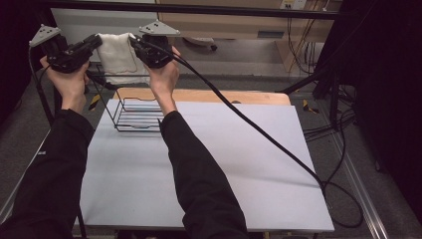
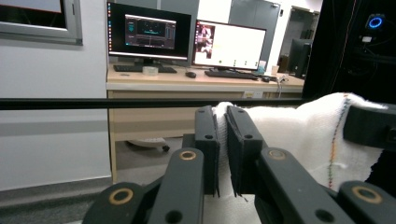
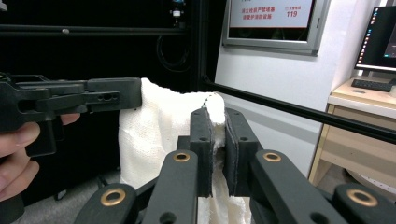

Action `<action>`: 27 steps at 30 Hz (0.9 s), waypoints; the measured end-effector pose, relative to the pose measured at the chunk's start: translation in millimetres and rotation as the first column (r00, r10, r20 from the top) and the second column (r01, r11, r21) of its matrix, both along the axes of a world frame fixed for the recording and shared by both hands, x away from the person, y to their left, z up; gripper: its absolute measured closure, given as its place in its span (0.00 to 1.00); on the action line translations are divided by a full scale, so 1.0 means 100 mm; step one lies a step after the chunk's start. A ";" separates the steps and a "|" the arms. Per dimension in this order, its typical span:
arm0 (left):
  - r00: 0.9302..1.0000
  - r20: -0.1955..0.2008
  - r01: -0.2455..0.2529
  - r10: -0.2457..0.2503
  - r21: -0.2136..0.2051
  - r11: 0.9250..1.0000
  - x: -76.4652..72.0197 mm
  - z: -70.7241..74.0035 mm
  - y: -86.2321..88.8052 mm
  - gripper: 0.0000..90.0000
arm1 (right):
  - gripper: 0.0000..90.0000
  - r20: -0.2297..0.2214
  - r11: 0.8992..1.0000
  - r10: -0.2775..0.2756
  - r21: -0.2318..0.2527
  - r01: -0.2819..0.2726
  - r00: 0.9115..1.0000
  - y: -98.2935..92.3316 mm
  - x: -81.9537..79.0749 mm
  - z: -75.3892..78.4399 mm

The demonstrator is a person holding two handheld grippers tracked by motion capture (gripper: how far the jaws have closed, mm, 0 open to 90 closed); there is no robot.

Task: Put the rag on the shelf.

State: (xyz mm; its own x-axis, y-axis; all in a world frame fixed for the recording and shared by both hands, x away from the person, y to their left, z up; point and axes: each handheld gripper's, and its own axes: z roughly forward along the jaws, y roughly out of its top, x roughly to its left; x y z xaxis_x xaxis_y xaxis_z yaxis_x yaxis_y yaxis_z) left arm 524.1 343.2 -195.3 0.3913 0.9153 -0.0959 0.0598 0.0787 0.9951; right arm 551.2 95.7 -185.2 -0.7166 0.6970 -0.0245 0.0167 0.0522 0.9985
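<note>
So the wire rack (image 1: 133, 115) sits on the counter (image 1: 209, 164), straight below the cloth (image 1: 116, 52). The cloth hangs stretched sideways in the air between the left hand-held gripper (image 1: 97, 41) and right hand-held gripper (image 1: 134, 41), each clamped tight on a top corner. Next move looks like straight down.

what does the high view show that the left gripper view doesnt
High view alone: the wire rack on the grey table, and both forearms in black sleeves holding the towel stretched above the rack's far side. Left gripper view alone: two lit monitors on a desk, and a coloured stitch line down the towel's edge. Both: the white towel, pinched at one top corner by the left gripper and at the other by the right gripper.
</note>
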 end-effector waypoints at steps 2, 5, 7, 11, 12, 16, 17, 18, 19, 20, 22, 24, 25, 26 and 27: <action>1.000 -0.005 0.006 -0.006 0.004 1.000 -0.02 -0.03 0.00 0.93 | 0.93 -0.019 1.000 0.000 0.005 0.000 1.000 -0.01 -0.01 -0.02; 1.000 -0.007 0.007 -0.007 0.018 1.000 -0.06 -0.07 -0.01 0.93 | 0.93 -0.028 1.000 0.008 0.001 -0.008 1.000 -0.04 -0.03 -0.07; 1.000 -0.012 0.007 -0.007 0.018 1.000 -0.08 -0.10 0.00 0.93 | 0.93 -0.018 1.000 0.012 -0.017 -0.013 1.000 -0.03 -0.06 -0.09; 0.999 -0.029 0.013 -0.013 0.024 1.000 -0.11 -0.14 0.02 0.92 | 0.93 -0.027 0.999 0.017 -0.030 -0.018 0.999 -0.01 -0.10 -0.12; 0.999 -0.030 0.014 -0.014 0.027 1.000 -0.12 -0.15 0.03 0.92 | 0.93 -0.032 0.999 0.019 -0.032 -0.020 0.999 -0.01 -0.10 -0.14; 0.999 -0.033 0.015 -0.014 0.032 0.999 -0.17 -0.19 0.04 0.92 | 0.93 -0.041 0.999 0.026 -0.032 -0.027 0.999 -0.01 -0.13 -0.19; 0.999 -0.034 0.018 -0.016 0.033 0.999 -0.18 -0.19 0.04 0.92 | 0.92 -0.045 0.999 0.027 -0.033 -0.028 0.999 -0.01 -0.14 -0.20; 0.999 -0.035 0.018 -0.017 0.033 0.999 -0.19 -0.20 0.04 0.92 | 0.92 -0.046 0.999 0.028 -0.033 -0.029 0.999 -0.01 -0.14 -0.20; 0.999 -0.036 0.021 -0.019 0.035 0.999 -0.19 -0.20 0.04 0.92 | 0.92 -0.046 0.999 0.028 -0.032 -0.029 0.999 -0.01 -0.15 -0.21; 0.999 -0.036 0.022 -0.021 0.036 0.999 -0.20 -0.21 0.04 0.92 | 0.92 -0.048 0.999 0.028 -0.034 -0.030 0.998 -0.01 -0.15 -0.21; 0.999 -0.032 0.027 -0.026 0.038 0.999 -0.23 -0.21 0.03 0.92 | 0.92 -0.049 0.999 0.030 -0.034 -0.031 0.998 -0.03 -0.17 -0.22; 0.999 -0.031 0.033 -0.032 0.039 0.999 -0.25 -0.22 0.03 0.92 | 0.92 -0.046 0.999 0.034 -0.037 -0.036 0.998 -0.04 -0.18 -0.23; 0.999 -0.032 0.036 -0.034 0.040 0.999 -0.26 -0.23 0.03 0.92 | 0.92 -0.044 0.999 0.034 -0.038 -0.035 0.998 -0.04 -0.19 -0.23; 0.999 -0.030 0.036 -0.035 0.042 0.998 -0.27 -0.23 0.03 0.92 | 0.92 -0.041 0.998 0.038 -0.039 -0.039 0.998 -0.05 -0.21 -0.24; 0.999 -0.030 0.039 -0.038 0.044 0.998 -0.29 -0.23 0.03 0.92 | 0.92 -0.043 0.998 0.041 -0.038 -0.043 0.998 -0.05 -0.22 -0.24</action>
